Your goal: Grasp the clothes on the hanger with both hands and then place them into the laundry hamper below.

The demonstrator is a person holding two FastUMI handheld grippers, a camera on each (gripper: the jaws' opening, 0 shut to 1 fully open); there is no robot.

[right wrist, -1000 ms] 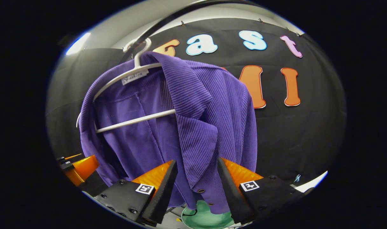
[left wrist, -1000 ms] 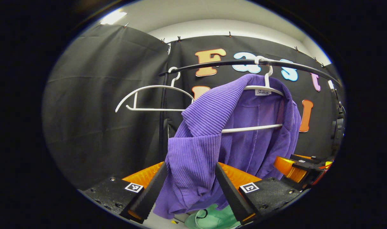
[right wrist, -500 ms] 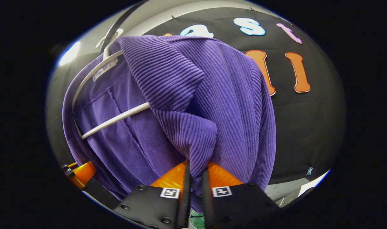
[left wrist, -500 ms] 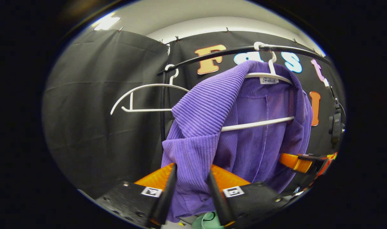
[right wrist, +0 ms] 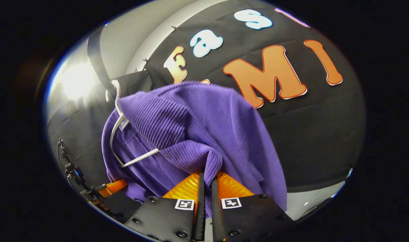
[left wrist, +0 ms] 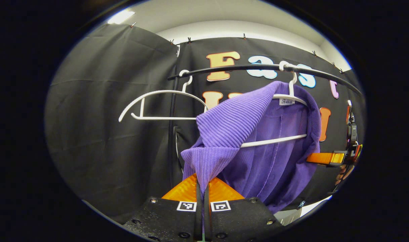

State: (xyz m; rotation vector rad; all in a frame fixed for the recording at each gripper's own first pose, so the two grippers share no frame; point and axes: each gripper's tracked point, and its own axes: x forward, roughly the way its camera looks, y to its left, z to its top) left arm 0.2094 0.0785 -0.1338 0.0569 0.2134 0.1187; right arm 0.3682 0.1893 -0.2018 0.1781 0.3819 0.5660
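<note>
while the jacket [left wrist: 271,158] hangs on its hanger [left wrist: 275,140] from the rail [left wrist: 224,69], the left gripper [left wrist: 202,188] pinches one front edge and the right gripper [right wrist: 206,181] the other.

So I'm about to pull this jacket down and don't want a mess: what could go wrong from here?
1. The purple jacket still wraps the white hanger; a straight downward pull may drag the hanger off the black rail.
2. The left gripper and right gripper each pinch only a front edge, so the fabric might slip out.
3. A swinging rail could knock the empty hanger.
</note>
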